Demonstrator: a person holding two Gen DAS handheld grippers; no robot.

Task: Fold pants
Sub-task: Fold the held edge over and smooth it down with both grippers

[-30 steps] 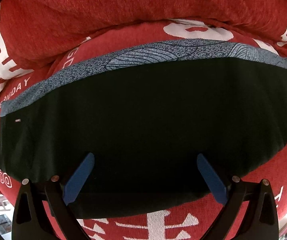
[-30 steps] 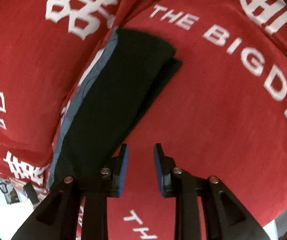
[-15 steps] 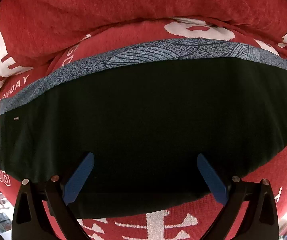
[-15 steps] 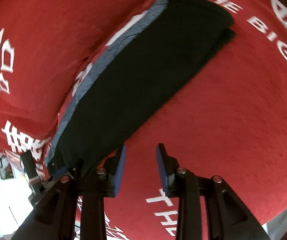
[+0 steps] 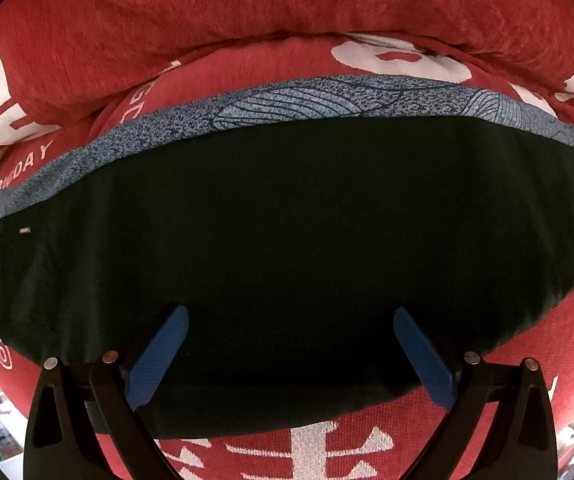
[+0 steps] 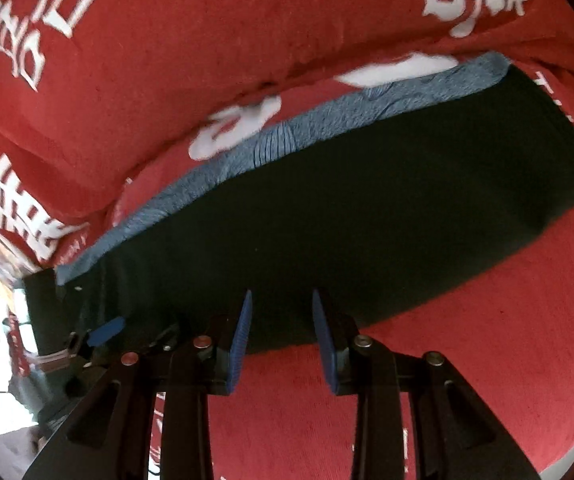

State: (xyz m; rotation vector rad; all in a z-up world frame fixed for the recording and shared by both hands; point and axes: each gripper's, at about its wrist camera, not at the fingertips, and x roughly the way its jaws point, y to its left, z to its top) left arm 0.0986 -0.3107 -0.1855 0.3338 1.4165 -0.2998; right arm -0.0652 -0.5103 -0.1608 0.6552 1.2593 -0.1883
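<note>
Dark pants [image 5: 287, 240] lie folded into a long flat strip on a red blanket [image 5: 247, 12] printed with white characters. A blue-grey patterned band [image 5: 287, 100] runs along the strip's far long edge.

The left claw [image 5: 291, 356] points straight down over the near edge, jaws spread wide, holding nothing. The strip's long axis runs side to side across it, reaching well past both blue fingers [image 5: 159, 356].

The right claw [image 6: 281, 340] tilts down at the same near edge, jaws narrowly parted and empty. From it the pants [image 6: 367, 220] stretch ahead and away to the right. The left claw [image 6: 105, 330] shows just to its left, so both sit near one end of the strip, and the right is likely better placed to reach the far end.
</note>
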